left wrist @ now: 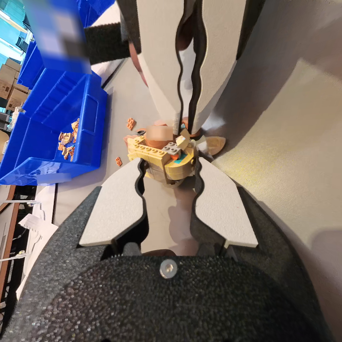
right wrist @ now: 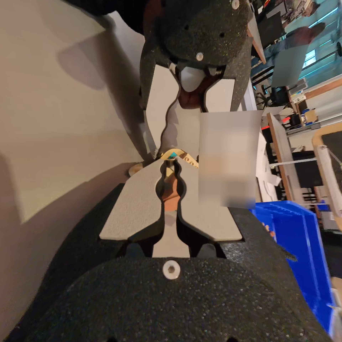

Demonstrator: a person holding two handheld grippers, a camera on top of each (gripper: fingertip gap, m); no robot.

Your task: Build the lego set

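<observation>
A tan lego model (left wrist: 148, 149) with a grey plate, orange and teal bits sits between the fingertips of my left gripper (left wrist: 168, 163), which is shut on its sides. My right gripper (left wrist: 184, 127) comes in from above, shut on a small tan piece (left wrist: 182, 142) that rests tilted against the model's top. In the right wrist view the right gripper (right wrist: 169, 163) pinches that piece (right wrist: 168, 173) at its tips, just in front of the model (right wrist: 171, 153). One finger (right wrist: 157, 111) of the left gripper shows beyond it. A blur patch hides part of the model.
A blue bin (left wrist: 88, 114) with several brown and tan pieces stands at the left, also in the right wrist view (right wrist: 296, 231). Loose brown bricks (left wrist: 131, 123) (left wrist: 119, 161) and a brown rounded piece (left wrist: 216, 144) lie on the grey table (left wrist: 162, 212) near the model. The tips of both grippers are at nearly the same place.
</observation>
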